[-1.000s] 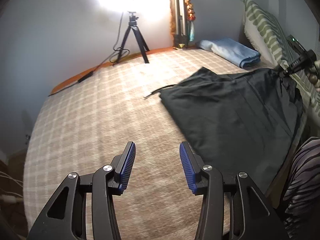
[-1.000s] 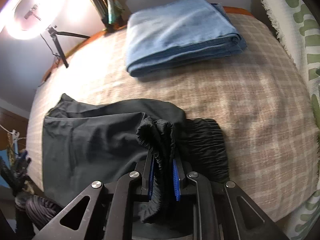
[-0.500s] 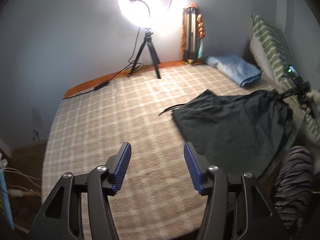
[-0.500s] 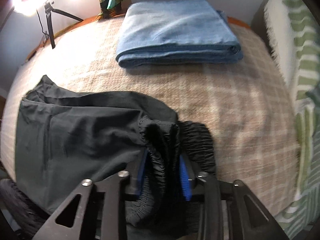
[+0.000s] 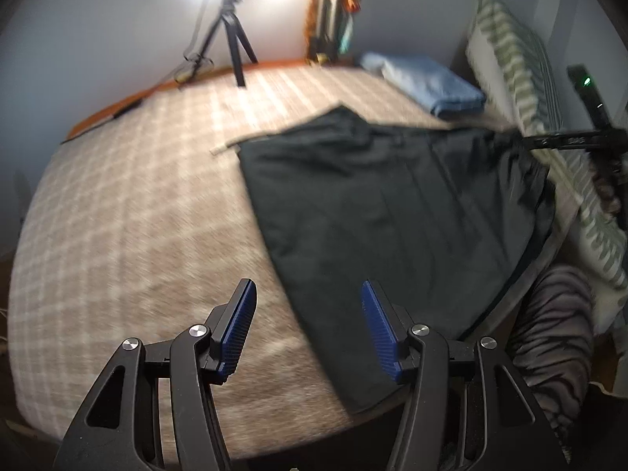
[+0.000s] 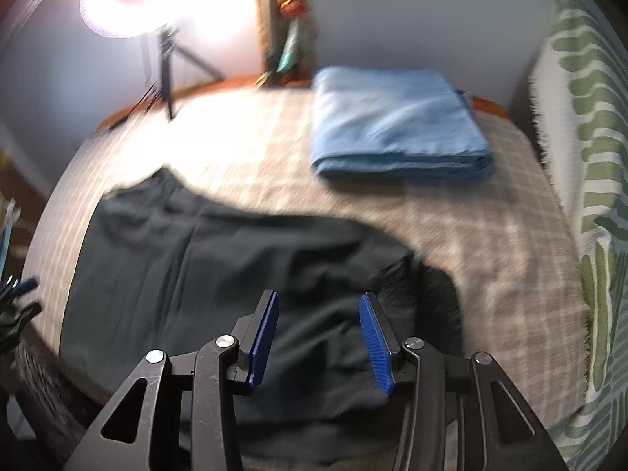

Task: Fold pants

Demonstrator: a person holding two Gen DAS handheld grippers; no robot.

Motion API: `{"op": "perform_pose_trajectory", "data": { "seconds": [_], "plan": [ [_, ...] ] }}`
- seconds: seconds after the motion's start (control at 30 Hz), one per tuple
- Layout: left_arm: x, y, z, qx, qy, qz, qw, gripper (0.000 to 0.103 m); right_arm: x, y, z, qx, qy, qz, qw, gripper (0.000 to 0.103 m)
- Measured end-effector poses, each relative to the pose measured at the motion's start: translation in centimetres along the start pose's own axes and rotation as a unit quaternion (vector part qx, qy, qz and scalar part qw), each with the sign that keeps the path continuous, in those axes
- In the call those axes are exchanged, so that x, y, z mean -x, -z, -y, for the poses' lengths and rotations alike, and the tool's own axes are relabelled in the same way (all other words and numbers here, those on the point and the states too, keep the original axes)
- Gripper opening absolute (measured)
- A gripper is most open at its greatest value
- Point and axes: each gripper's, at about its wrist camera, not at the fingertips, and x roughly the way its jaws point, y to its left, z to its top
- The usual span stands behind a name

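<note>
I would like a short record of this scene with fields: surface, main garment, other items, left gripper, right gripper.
surface: bed with a checked beige cover
main garment: black pants, lying spread flat on the cover, held by neither gripper
other items: folded blue cloth beyond the pants; ring light on a tripod at the wall; green-patterned pillow at the right
left gripper: open, empty, above the cover near the pants' edge
right gripper: jaws have just been opening; nothing pinched between them, above the pants
</note>
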Motion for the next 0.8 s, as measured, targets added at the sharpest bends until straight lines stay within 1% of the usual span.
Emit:
{"op": "perform_pose_trajectory", "data": {
  "seconds": [0.1, 0.17, 0.27, 0.3, 0.33, 0.4, 0.5, 0.57, 0.6, 0.67, 0.73, 0.8],
  "plan": [
    [-1.3, 0.7, 0.5, 0.001, -0.004, -0.018, 0.9998, 0.055, -0.6, 1.6, -0.8, 0.018, -0.004, -0.022, 1.0, 0.044],
    [-1.7, 1.1, 0.4, 0.007, -0.004, -0.023, 0.9997, 0.055, -1.2, 2.5, -0.5, 0.025, -0.008, -0.037, 0.999, 0.044],
    [-2.1, 1.6, 0.0, 0.012, -0.011, -0.029, 0.9995, 0.055, -2.6, 3.4, 0.3, 0.032, 0.005, -0.061, 0.998, 0.044],
    [-2.2, 1.8, -0.2, 0.014, -0.015, -0.032, 0.9993, 0.055, -3.1, 3.7, 0.7, 0.032, 0.012, -0.072, 0.997, 0.041],
    [-2.3, 2.0, -0.4, 0.015, -0.017, -0.034, 0.9992, 0.055, -3.6, 3.9, 1.0, 0.033, 0.019, -0.079, 0.996, 0.037],
    [-2.3, 2.3, -0.7, 0.02, -0.017, -0.037, 0.999, 0.055, -4.2, 4.2, 1.5, 0.035, 0.031, -0.089, 0.995, 0.034],
    [-2.3, 2.9, -1.0, 0.026, -0.014, -0.038, 0.9989, 0.055, -3.5, 4.0, 1.0, 0.04, 0.038, -0.08, 0.995, 0.036],
    [-2.3, 3.1, -1.0, 0.031, -0.009, -0.038, 0.9988, 0.055, -2.5, 3.7, -0.2, 0.049, 0.049, -0.068, 0.995, 0.037],
    [-2.3, 3.2, -0.9, 0.033, -0.006, -0.038, 0.9987, 0.055, -2.1, 3.6, -0.7, 0.051, 0.047, -0.061, 0.996, 0.038],
    [-2.5, 3.2, -0.9, 0.035, -0.003, -0.038, 0.9986, 0.055, -0.6, 2.9, -2.1, 0.054, 0.03, -0.04, 0.997, 0.04],
    [-2.6, 3.3, -0.8, 0.037, 0.001, -0.037, 0.9986, 0.055, 0.9, 2.0, -4.1, 0.056, 0.007, -0.014, 0.998, 0.048],
    [-2.7, 3.3, -0.7, 0.04, 0.006, -0.035, 0.9986, 0.055, 2.0, 0.8, -6.3, 0.057, -0.028, 0.007, 0.998, 0.051]
  ]
}}
